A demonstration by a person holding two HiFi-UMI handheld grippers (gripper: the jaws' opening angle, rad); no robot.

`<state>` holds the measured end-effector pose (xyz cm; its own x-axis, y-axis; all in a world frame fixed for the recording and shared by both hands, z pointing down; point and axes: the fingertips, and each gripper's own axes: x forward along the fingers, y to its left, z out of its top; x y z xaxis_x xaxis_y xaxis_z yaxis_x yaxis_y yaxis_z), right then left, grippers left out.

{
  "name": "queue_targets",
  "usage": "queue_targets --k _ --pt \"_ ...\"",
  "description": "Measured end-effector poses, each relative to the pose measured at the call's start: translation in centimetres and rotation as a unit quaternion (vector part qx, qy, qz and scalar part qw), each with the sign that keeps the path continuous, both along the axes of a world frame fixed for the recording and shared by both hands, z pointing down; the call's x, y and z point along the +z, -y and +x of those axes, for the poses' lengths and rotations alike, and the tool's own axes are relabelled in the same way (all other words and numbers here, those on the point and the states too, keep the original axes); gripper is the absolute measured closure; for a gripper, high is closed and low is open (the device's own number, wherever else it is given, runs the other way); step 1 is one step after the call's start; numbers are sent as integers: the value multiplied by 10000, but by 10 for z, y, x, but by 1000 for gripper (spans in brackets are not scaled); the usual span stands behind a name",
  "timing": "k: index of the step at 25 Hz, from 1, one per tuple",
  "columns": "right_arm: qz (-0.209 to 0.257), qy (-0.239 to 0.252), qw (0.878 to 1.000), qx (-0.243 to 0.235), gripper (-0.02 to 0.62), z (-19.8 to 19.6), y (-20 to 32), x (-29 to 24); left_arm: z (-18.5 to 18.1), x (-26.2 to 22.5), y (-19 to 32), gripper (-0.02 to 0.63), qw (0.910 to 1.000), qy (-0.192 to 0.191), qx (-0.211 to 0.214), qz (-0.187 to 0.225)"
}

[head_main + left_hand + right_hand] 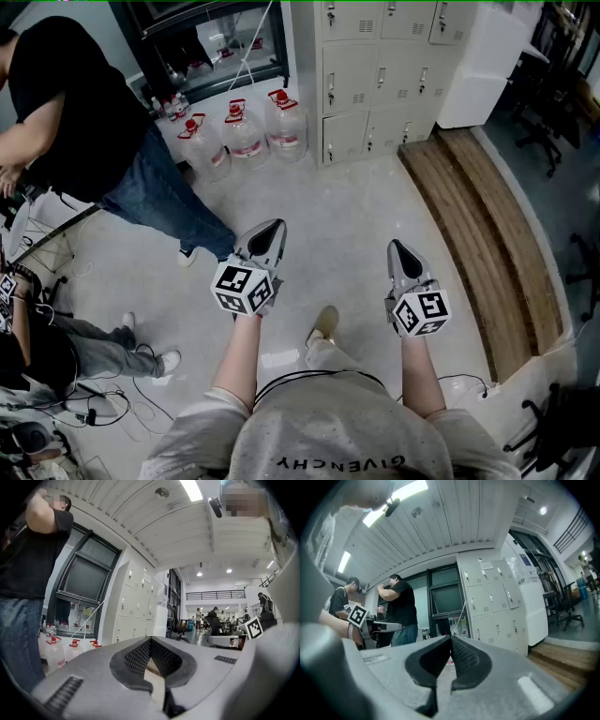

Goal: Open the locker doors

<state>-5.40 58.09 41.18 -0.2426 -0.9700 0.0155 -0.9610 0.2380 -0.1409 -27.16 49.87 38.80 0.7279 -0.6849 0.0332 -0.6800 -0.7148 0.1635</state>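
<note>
Item: left gripper (pixel 274 231), held out level, jaws clenched tip to tip on nothing, only bare floor showing through the gap behind the pads. Item: right gripper (pixel 395 247), likewise level, jaws pressed together and empty. Both appear carried in a travelling posture, since nothing yet lies within reach of either. Item: grey lockers (pixel 375 75), the task's thing, standing well ahead of both sets of jaw tips against the far wall; every door in view looks closed, each with a small handle at its edge, so the opening has evidently not begun. Item: three water bottles (pixel 246 131) with red caps, on the floor ahead and left of the left jaws, just beside the lockers. Item: wooden step (pixel 478 225), running ahead and right of the right jaws toward the lockers' corner. Item: bystander in a black T-shirt (pixel 75 103) and jeans, well left of the left jaws. Writing: "GIVENCHY" (pixel 339 462) reads on the wearer's shirt; the gripper cubes carry square markers only; the notices on the upper locker doors are too small to read.
</note>
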Motion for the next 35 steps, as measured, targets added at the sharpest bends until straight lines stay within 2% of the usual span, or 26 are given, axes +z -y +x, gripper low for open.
queue_targets --k 9,16,23,35 --pt "-40 3 10000 74 604 15 124 -2 25 -10 126 607 9999 -4 119 -4" --pt "-116 -96 9997 193 604 35 189 6 49 0 196 607 9996 -57 251 -65" --pt "-159 -99 9996 216 604 52 232 5 66 7 244 607 9995 -139 260 -147" --pt "-249 131 9995 176 603 76 272 8 83 19 291 607 9991 -133 167 -371"
